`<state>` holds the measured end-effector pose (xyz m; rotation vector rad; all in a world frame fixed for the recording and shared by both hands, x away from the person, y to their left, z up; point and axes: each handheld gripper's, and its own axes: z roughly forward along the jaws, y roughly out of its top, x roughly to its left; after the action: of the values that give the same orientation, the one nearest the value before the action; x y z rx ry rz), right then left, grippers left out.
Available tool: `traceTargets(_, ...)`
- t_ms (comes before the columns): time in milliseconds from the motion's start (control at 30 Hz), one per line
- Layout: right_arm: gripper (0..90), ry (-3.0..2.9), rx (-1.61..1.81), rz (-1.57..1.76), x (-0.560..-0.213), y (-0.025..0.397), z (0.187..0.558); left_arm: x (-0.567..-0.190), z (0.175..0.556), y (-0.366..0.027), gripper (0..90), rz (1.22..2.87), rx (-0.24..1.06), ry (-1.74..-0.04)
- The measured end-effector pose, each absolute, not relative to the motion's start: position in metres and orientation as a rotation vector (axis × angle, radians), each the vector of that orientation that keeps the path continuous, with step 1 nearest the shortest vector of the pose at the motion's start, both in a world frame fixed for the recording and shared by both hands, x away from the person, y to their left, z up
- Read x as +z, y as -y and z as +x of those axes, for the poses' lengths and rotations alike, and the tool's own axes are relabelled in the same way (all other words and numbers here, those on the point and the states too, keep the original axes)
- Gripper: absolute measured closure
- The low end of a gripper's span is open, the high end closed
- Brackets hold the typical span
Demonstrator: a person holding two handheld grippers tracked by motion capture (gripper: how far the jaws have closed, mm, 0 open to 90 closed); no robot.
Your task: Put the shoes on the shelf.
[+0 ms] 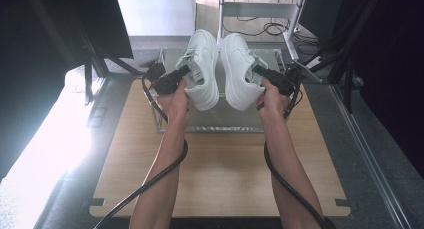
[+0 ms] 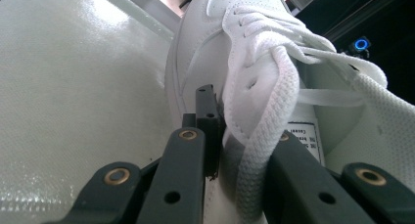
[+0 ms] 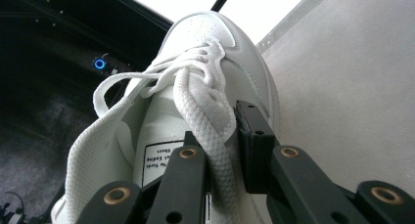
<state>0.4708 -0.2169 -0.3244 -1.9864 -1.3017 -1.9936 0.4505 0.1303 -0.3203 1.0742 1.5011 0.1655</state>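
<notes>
Two white lace-up sneakers are held up side by side above the table, soles facing each other. The left sneaker (image 1: pixel 203 69) (image 2: pixel 254 77) has my left gripper (image 1: pixel 181 71) (image 2: pixel 230 150) shut on its collar wall beside the laces; one jaw sits outside, the other inside the shoe. The right sneaker (image 1: pixel 239 71) (image 3: pixel 195 101) is pinched the same way by my right gripper (image 1: pixel 260 71) (image 3: pixel 222 150), shut on the eyelet edge. The size label on each tongue shows inside the opening.
Under the shoes stands a grey metal rack (image 1: pixel 215 124) at the far end of the wooden tabletop (image 1: pixel 220 174). Dark frame posts stand left and right. Cables trail back from both grippers along the forearms.
</notes>
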Motion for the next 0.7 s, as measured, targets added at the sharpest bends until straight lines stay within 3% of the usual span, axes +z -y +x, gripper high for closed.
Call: traceTargets(700,76.8,1.332,-1.950,-2.091,-0.316,0.201,0.490,-0.313,0.477,-0.122,81.2,1.101,0.170,-1.575)
